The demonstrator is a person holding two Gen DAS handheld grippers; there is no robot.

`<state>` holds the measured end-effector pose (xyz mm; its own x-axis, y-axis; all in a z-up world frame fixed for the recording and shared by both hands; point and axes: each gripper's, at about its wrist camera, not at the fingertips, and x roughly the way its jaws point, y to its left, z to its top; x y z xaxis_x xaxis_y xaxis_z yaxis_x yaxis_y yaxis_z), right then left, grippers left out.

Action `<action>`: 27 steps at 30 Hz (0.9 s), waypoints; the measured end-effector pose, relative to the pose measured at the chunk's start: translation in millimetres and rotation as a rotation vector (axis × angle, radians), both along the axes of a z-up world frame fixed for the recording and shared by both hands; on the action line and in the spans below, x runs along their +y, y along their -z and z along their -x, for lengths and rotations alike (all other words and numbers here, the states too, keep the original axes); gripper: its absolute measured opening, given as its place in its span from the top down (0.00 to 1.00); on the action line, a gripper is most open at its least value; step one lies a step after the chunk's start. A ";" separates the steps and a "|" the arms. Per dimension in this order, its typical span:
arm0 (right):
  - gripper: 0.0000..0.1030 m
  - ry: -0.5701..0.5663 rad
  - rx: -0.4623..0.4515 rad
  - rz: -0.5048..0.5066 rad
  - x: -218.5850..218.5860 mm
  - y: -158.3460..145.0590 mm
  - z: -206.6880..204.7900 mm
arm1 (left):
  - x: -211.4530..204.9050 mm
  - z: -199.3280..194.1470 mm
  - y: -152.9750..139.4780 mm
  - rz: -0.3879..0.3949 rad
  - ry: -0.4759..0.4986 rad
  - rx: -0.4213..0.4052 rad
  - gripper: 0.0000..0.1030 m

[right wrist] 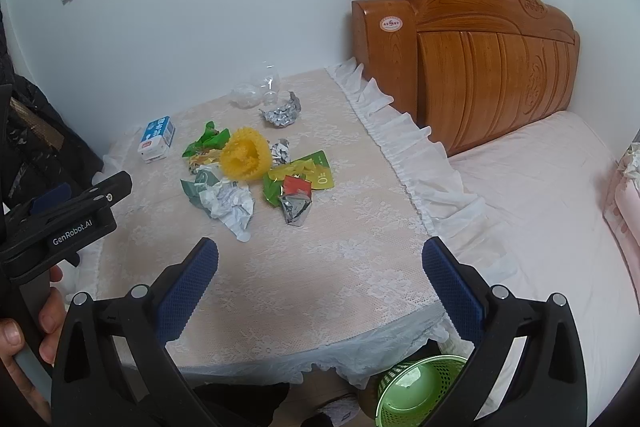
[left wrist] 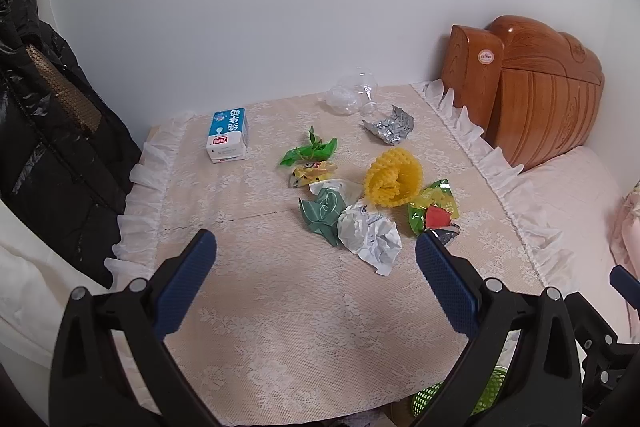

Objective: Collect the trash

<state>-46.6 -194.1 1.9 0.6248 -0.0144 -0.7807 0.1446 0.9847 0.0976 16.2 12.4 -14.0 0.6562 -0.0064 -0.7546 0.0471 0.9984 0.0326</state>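
Surface: bench (right wrist: 320, 267) under lace cloth, beside a carved wooden headboard (right wrist: 480, 67).
Trash: mid-bench; one yellow foam net (right wrist: 245, 155), one crumpled white paper (right wrist: 232, 205), one milk carton (right wrist: 157, 138).
Bin: one green mesh basket (right wrist: 420, 387), on the floor.
Left hand-held gripper (left wrist: 316, 247): agape, empty.
Right hand-held gripper (right wrist: 320, 255): agape, empty.

The left gripper (right wrist: 86, 201) body reads "GenRobot.AI"; the green wrapper (right wrist: 316, 169) shows "0" (further characters illegible).
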 end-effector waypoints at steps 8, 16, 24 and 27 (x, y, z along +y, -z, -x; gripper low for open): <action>0.02 0.002 0.003 -0.004 -0.8 0.3 0.2 | 0.7 -0.3 -0.6 0.000 -0.002 0.001 0.07; 0.02 0.004 0.005 -0.006 -1.5 0.8 -0.5 | 0.0 -0.3 -0.3 -0.001 -0.003 0.002 0.07; 0.02 0.003 0.008 -0.003 -0.1 1.2 -2.0 | 0.2 -0.6 -0.1 -0.003 -0.003 0.005 0.07; 0.02 0.003 0.008 -0.004 -0.2 1.2 -1.8 | 0.4 -1.2 0.1 -0.002 -0.002 0.005 0.07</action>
<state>-44.8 -194.3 0.7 0.6187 -0.0133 -0.7855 0.1484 0.9838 0.1002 17.4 12.8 -14.1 0.6522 -0.0035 -0.7580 0.0451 0.9984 0.0342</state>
